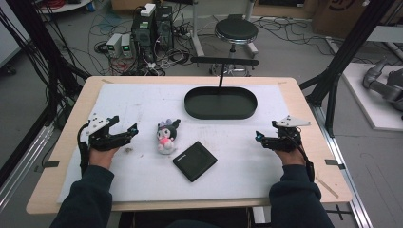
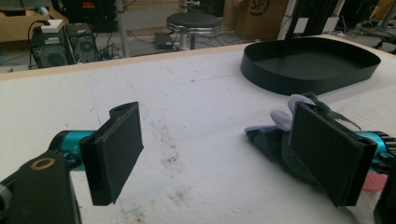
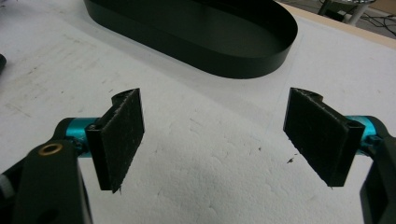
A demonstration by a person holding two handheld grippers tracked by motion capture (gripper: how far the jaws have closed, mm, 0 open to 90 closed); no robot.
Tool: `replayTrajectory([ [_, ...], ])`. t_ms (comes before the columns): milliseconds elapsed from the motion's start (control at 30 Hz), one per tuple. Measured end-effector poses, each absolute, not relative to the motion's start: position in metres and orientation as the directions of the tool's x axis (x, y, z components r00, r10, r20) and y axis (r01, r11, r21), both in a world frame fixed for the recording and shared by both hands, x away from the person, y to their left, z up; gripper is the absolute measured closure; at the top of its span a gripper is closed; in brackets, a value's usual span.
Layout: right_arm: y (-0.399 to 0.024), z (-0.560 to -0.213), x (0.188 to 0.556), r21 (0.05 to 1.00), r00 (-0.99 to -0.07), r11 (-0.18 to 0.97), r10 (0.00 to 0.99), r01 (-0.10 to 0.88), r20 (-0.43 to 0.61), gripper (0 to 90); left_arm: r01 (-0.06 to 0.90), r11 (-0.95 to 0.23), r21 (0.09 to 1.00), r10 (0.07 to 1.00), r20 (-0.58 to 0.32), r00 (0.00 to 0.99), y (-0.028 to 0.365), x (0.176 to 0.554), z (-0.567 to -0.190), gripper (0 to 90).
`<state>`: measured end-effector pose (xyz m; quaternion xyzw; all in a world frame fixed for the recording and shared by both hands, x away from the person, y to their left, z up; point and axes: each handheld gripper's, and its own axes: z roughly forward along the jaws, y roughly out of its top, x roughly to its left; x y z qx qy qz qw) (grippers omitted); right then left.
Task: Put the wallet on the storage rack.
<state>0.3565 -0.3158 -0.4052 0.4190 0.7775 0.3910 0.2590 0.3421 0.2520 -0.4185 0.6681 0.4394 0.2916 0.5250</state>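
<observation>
The left gripper, at the left of the high view, is held with jaws apart and nothing between them; the plush toy lies just right of it at centre. The right gripper, at the right, is likewise spread wide and empty. The black oval tray sits at upper centre, the black square pad below centre.

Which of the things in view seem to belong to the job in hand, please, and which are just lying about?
Likely in the job: plush toy, black square pad, oval black tray, open left gripper, open right gripper.

Lying about: stool, computer towers, floor cables.
</observation>
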Motion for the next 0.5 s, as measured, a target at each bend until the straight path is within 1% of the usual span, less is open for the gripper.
replayTrajectory([
  [333,-0.314,-0.406,0.357,0.827,-0.532,0.34,0.845,0.449,-0.058,20.7,0.29,-0.058,0.955,0.896,-0.078,0.438,0.251,0.344,-0.421,17.4],
  [433,-0.307,-0.406,0.355,0.825,-0.552,0.351,0.832,0.442,-0.058,20.8,0.291,-0.066,0.954,0.893,-0.074,0.444,0.251,0.344,-0.421,17.7],
  [500,-0.294,-0.405,0.354,0.826,-0.589,0.375,0.806,0.42,-0.066,21.2,0.288,-0.069,0.955,0.892,-0.071,0.447,0.25,0.342,-0.42,18.0],
])
